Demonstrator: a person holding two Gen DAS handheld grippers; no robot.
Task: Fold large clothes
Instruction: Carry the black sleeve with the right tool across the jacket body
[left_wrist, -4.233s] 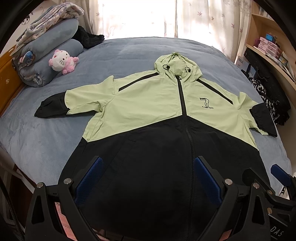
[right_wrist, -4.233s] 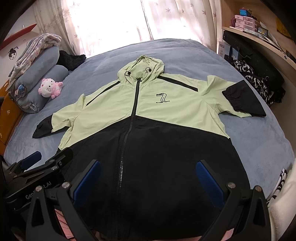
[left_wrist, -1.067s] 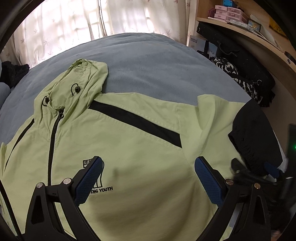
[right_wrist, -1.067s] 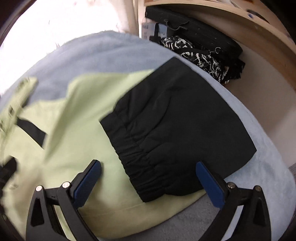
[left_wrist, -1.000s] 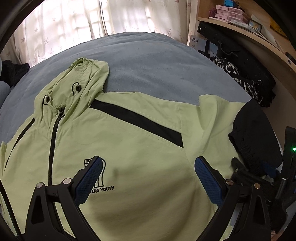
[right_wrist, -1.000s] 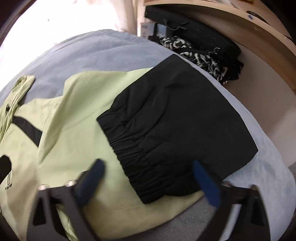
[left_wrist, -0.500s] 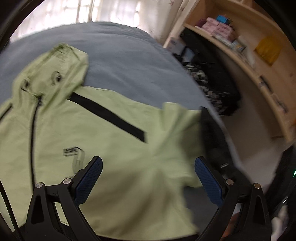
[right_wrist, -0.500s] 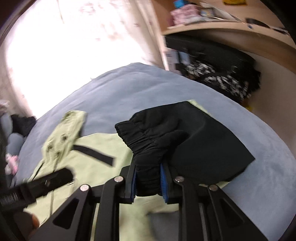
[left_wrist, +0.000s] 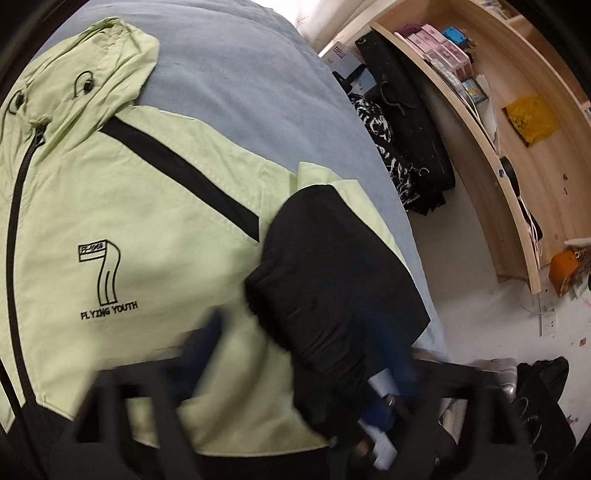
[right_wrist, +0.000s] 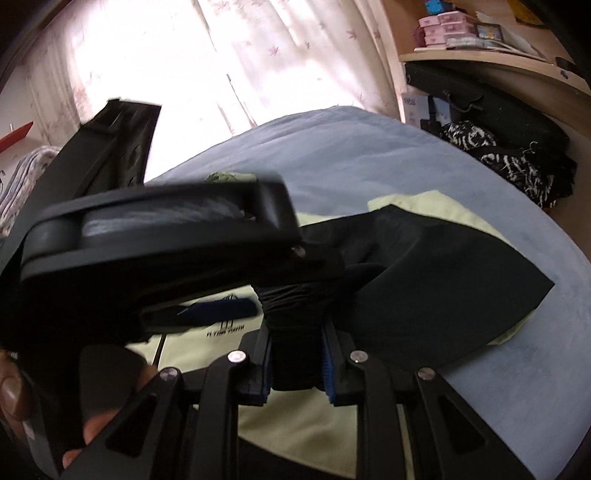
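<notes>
The thin, light-green and black hooded windbreaker (left_wrist: 155, 206) lies limp across the grey-blue bed (left_wrist: 236, 85), its gathered black cuff (right_wrist: 295, 306), the firmest hold, pinched in the right gripper (right_wrist: 297, 365) near the bed's right edge, while the left gripper (left_wrist: 303, 354), blurred and just closing, grips nothing I can see.

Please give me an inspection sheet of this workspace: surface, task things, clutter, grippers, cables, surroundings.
Surface: grey-blue bed.
Job's things: green-black jacket lying front up; black cuff lifted over its chest.
Clutter: dark clothes beside the bed.
Grippers: right hand-held gripper shut on the cuff; left hand-held gripper blurred, its jaws closing around the cuff.
Cables: white cords on the shelf.
Surroundings: curtain, wooden shelf with boxes.
</notes>
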